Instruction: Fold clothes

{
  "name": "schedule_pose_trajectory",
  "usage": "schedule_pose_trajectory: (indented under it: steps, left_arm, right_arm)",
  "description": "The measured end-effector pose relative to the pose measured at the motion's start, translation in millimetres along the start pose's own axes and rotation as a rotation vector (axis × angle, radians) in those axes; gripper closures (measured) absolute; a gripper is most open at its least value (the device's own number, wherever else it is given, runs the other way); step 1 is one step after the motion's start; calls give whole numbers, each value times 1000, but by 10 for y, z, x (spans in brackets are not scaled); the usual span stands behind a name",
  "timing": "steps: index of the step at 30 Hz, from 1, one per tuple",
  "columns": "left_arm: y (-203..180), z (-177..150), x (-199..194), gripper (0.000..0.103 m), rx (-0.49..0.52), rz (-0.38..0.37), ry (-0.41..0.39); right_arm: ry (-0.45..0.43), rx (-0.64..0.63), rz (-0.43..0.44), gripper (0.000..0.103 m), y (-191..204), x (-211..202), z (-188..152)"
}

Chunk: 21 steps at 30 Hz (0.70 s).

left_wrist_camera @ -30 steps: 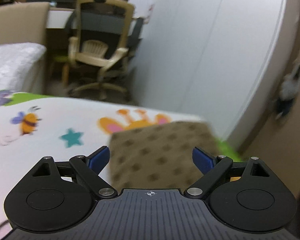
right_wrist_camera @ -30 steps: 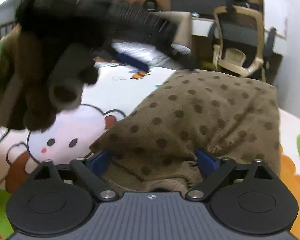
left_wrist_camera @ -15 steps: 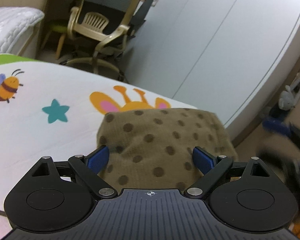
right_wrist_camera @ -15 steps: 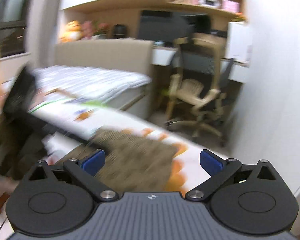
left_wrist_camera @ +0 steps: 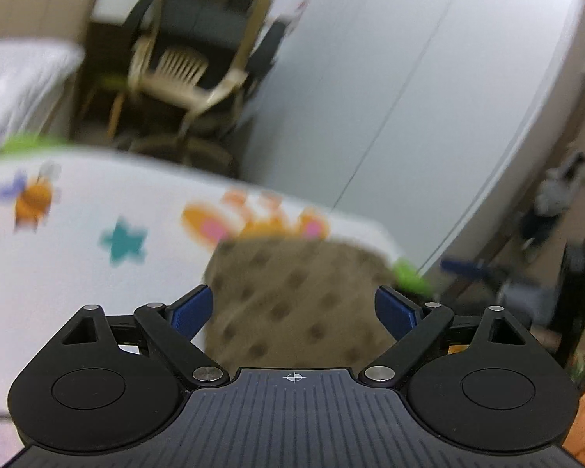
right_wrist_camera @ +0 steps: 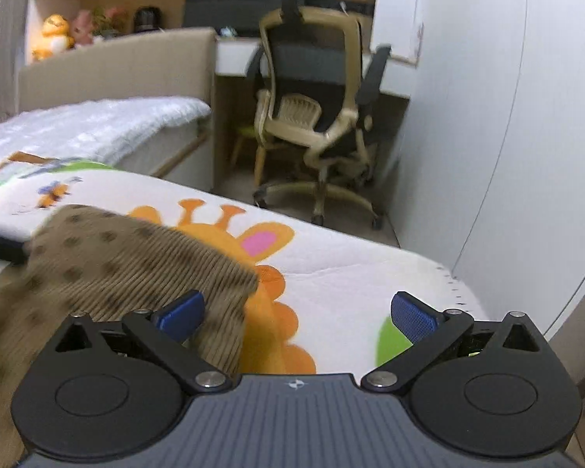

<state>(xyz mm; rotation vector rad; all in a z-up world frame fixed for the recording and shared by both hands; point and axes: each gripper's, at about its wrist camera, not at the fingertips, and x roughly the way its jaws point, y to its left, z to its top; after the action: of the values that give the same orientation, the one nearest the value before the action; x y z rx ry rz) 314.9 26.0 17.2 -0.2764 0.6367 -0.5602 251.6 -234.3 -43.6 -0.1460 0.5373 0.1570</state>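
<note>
White quilted fabric printed with cartoon animals forms the play mat [right_wrist_camera: 351, 269], the largest surface in both wrist views; it carries the work. A beige-framed office chair [right_wrist_camera: 316, 117] stands beyond its far edge, well apart from the task.

The brown polka-dot ribbed garment [left_wrist_camera: 292, 304] lies on the mat near the giraffe print [right_wrist_camera: 253, 241]. In the left wrist view it appears as a compact, roughly rectangular stack, directly ahead of the left gripper [left_wrist_camera: 294, 304]. In the right wrist view it lies to the left, with one corner reaching under the left-hand finger of the right gripper [right_wrist_camera: 296, 312].

Finger state: both pairs of fingers are spread wide. Neither pair pinches cloth; the garment lies free.

Step in hand, as judged: the garment looks already folded at least once, and both grippers stand off between grasps. The left view is motion-blurred, so the edge layering cannot be read.

Next move, as judged:
1. Locate a free edge or corner of the stack.
2. Lower one gripper so the fingers straddle that edge.
3. Pinch all layers together before lifting, since the ribbed knit is likely to slide and unfold if only the top layer is caught.
</note>
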Motion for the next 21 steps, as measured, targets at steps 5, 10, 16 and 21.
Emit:
schedule_pose_trajectory:
  steps: [5,10,16,21]
  left_arm:
    - [-167,205,11,10,-37,-168,-24]
    - [-57,73,575,10,-95,-118,87]
    - [-171,77,394,10,-34,-76,66]
    - [-24,-13,-37,9,-59,-37,16]
  right_arm:
    - [-55,-14,141,1,166,-414,-99]
    - [25,-12,339,1,510,-409,-268]
    - [107,-91,315,0,802,-263,-484]
    - [94,-53,309,0,653,-361,-461]
